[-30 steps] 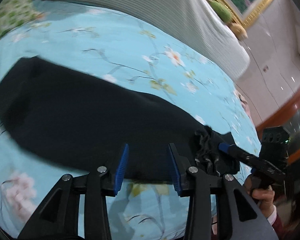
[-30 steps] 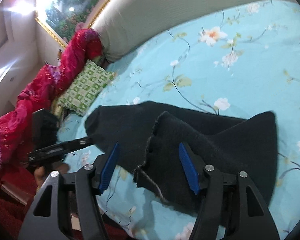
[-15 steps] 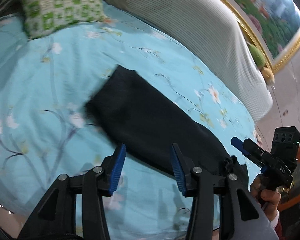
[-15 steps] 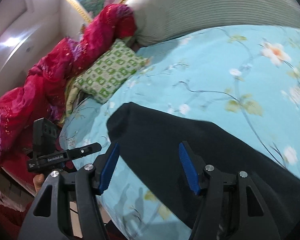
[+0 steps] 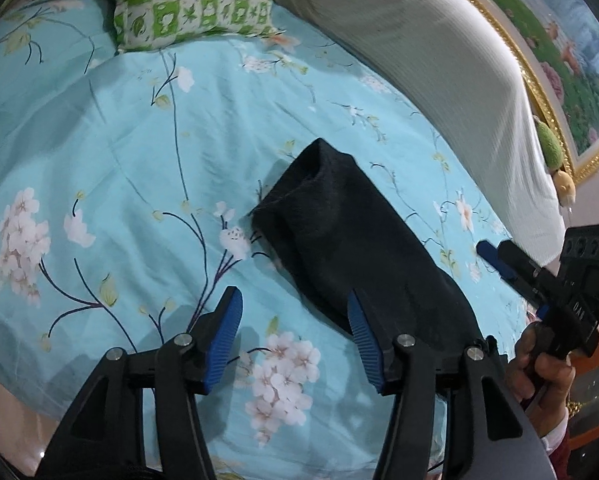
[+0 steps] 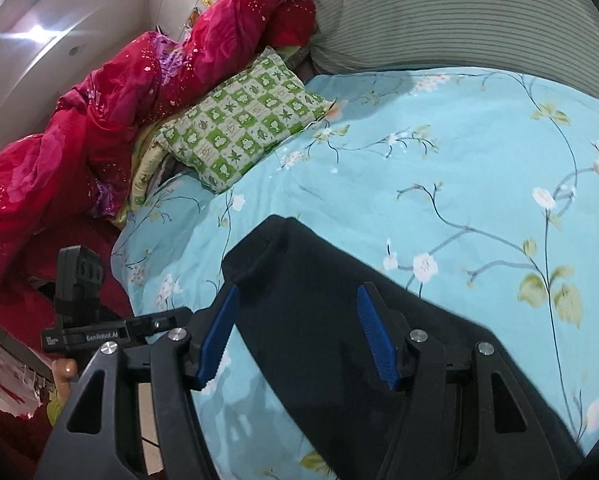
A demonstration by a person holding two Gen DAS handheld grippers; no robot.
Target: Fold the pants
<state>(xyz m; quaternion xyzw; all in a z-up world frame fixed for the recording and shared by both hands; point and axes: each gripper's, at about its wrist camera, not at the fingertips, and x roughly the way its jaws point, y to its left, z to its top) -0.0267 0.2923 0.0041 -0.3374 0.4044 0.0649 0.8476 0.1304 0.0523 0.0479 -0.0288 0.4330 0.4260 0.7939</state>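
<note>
The black pants (image 5: 351, 236) lie flat on the light-blue floral bedsheet (image 5: 139, 152), a leg end pointing toward the pillows. My left gripper (image 5: 295, 332) is open and empty, above the sheet just beside the leg's near edge. My right gripper (image 6: 299, 324) is open and empty, hovering over the black pants (image 6: 319, 320) near the leg end. The right gripper also shows in the left wrist view (image 5: 499, 260), off the pants' far side. The left gripper shows in the right wrist view (image 6: 111, 332) at the bed's edge.
A green-checked pillow (image 5: 191, 0) lies at the head of the bed, also in the right wrist view (image 6: 243, 120). A striped grey bolster (image 5: 439, 80) runs along the headboard. A red quilt (image 6: 99, 100) is piled beside the pillow. The bed edge (image 6: 139, 280) drops to a red floor.
Both grippers have swung along the pants from the bunched waist end to the leg end. The right gripper let go of the fabric it had lifted; the pants now lie flat.
</note>
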